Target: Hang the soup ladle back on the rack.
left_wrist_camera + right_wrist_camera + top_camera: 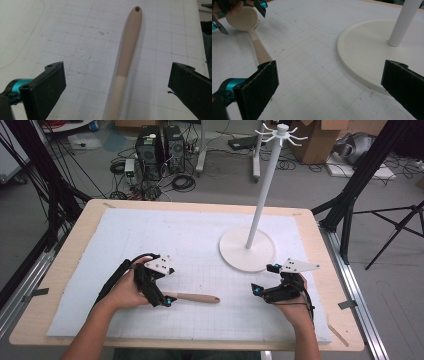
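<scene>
1. Beige wooden spoon with a paler bowl end [192,297], flat on the white gridded mat [200,245] of the pale wooden surface [70,270]; long axis roughly left-to-right in the high view, handle tip with its small hanging hole pointing toward the right claw.
2. Left claw [162,301] directly over the bowl end of the spoon; in the left gripper view, handle [127,57] running straight ahead between the two black jaws, hole [137,8] at the far end.
3. Jaws of the left claw wide apart, bare mat visible between each jaw and the handle on both sides; no contact evident, nothing gripped.
4. Right claw [262,291] near the handle tip but apart from it, with a gap of bare mat between; jaws likewise spread wide, empty.
5. In the right gripper view, spoon bowl [242,18] far off beneath the other claw, handle slanting toward the near left-hand jaw.
6. White pole stand with a round disc base [247,249] and hooked crown [281,134], upright on the mat, beyond and slightly left of the right claw.
7. Judged decisive relation: spoon already centred in the left claw, axis in line with its reach; closing there likely sufficient for a grasp near the bowl-to-handle junction.
</scene>
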A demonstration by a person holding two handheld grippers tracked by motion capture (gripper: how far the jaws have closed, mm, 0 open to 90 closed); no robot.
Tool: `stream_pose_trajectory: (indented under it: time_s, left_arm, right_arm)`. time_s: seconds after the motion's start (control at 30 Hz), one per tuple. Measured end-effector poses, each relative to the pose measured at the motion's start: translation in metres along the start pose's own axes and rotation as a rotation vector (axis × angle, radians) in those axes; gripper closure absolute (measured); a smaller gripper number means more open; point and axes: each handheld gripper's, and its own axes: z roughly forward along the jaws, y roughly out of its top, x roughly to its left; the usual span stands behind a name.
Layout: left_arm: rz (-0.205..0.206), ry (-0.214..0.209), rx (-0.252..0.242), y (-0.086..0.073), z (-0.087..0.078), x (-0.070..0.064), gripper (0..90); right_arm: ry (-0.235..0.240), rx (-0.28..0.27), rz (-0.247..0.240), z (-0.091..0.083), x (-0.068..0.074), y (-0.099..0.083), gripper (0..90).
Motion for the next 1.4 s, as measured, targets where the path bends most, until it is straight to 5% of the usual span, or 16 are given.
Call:
stream_pose_trajectory:
  time_s: [0.67,1.4]
  left_arm:
    - [0.028,-0.026,0.173,0.011,0.036,-0.002,8.6]
    - [0.034,-0.031,0.221,0.011,0.035,-0.001,37.9]
  right_arm:
    - [0.005,0.022,0.000,0.004,0.001,-0.001,0.3]
    - [0.006,0.031,-0.002,0.006,0.001,-0.003,0.3]
